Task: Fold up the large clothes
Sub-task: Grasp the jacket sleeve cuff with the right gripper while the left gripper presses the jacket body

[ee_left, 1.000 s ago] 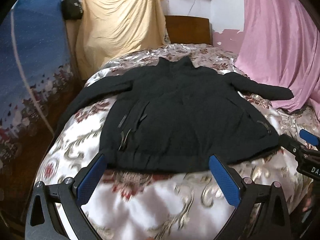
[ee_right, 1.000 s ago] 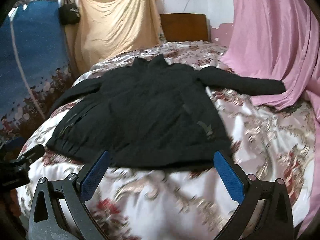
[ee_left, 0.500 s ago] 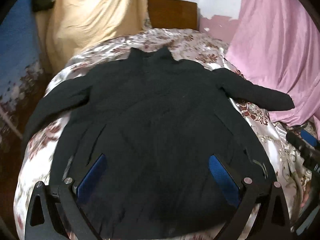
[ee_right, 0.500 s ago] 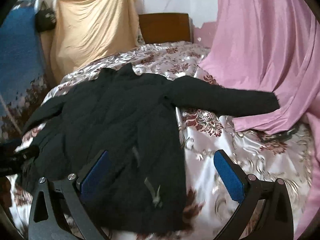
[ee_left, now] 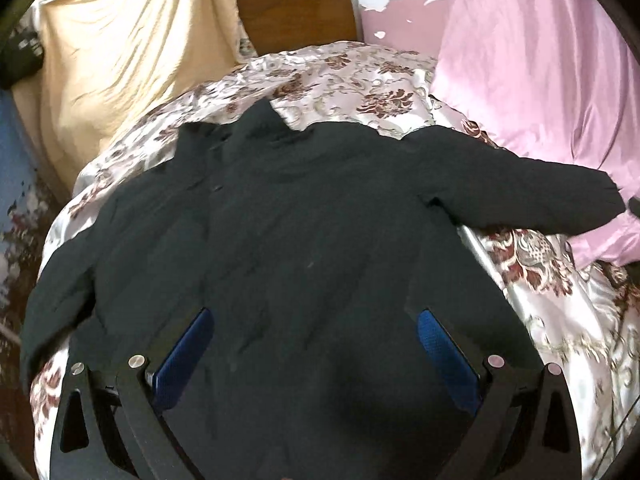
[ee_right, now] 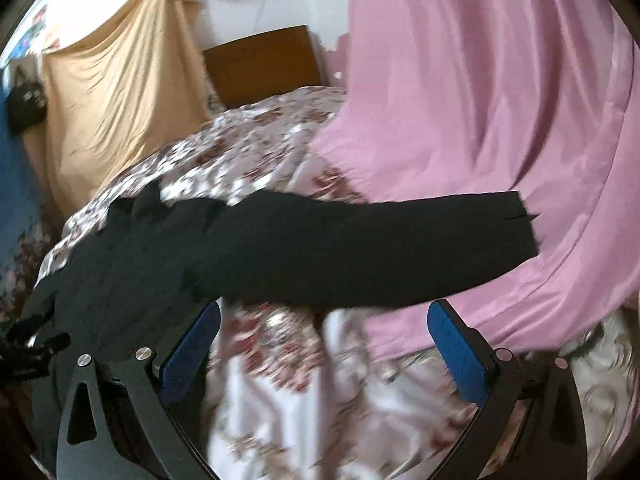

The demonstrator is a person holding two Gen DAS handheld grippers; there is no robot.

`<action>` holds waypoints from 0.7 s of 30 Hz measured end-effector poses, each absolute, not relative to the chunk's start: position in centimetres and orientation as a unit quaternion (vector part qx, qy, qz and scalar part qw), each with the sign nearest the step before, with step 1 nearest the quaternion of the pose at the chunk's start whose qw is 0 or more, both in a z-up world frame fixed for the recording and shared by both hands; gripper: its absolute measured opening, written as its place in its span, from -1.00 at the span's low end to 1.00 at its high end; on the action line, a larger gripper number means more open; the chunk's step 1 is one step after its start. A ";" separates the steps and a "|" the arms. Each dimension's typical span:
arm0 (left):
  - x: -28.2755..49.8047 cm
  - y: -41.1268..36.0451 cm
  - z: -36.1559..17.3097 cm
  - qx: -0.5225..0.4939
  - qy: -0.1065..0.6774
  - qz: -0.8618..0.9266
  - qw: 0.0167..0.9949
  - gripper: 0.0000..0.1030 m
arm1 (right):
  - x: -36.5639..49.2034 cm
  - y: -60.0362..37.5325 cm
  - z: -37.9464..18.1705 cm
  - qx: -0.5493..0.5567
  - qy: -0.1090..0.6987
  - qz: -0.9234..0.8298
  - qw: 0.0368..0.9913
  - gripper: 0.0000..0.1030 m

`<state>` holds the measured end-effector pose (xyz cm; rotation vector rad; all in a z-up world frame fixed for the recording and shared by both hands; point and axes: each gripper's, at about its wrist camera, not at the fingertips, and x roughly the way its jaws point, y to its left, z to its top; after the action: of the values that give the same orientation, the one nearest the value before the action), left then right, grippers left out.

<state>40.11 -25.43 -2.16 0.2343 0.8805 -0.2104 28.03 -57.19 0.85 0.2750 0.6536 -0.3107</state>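
Observation:
A black jacket [ee_left: 304, 240] lies spread flat, front down, on a floral satin bedspread [ee_left: 360, 80], collar toward the headboard. My left gripper [ee_left: 316, 344] hovers open over the jacket's lower back with nothing between its blue pads. The jacket's right sleeve [ee_right: 360, 248] stretches out sideways, its cuff [ee_right: 516, 220] lying on pink fabric. Just in front of that sleeve, my right gripper [ee_right: 324, 340] is open and empty. The left sleeve [ee_left: 60, 288] slopes down toward the bed's left edge. The other tool [ee_right: 28, 352] shows dark at the left edge of the right wrist view.
A pink curtain [ee_right: 480, 100] drapes onto the bed's right side. A beige cloth [ee_left: 120, 52] hangs at back left beside a wooden headboard [ee_left: 296, 16]. A black bag [ee_right: 24, 108] hangs on the left wall. Blue patterned fabric [ee_left: 12, 184] borders the bed's left.
Both grippers moved forward from the bed's foot. The left one now sits over the jacket's body; the right one swung right toward the outstretched sleeve. Both stayed open.

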 end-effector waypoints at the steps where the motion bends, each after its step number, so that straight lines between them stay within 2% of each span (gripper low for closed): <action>1: 40.7 -25.9 -2.5 0.115 0.424 -0.102 0.893 1.00 | 28.2 -58.3 1.0 0.136 0.315 -0.156 0.926 0.98; 9: 46.8 -29.9 -5.5 0.099 0.413 -0.115 0.898 1.00 | 31.2 -66.3 0.6 0.135 0.323 -0.223 0.910 0.98; 15: 51.1 -30.6 -8.0 0.034 0.423 -0.139 0.895 1.00 | 31.6 -70.9 -2.2 0.219 0.341 -0.218 0.888 0.98; 21: 54.5 -31.4 -9.9 -0.024 0.437 -0.147 0.887 1.00 | 31.2 -73.8 -3.9 0.314 0.301 -0.170 0.885 0.98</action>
<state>54.47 -31.40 -9.87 -0.0491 0.9082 -0.3054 31.18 -73.79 -3.89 0.6524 0.6255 -0.3539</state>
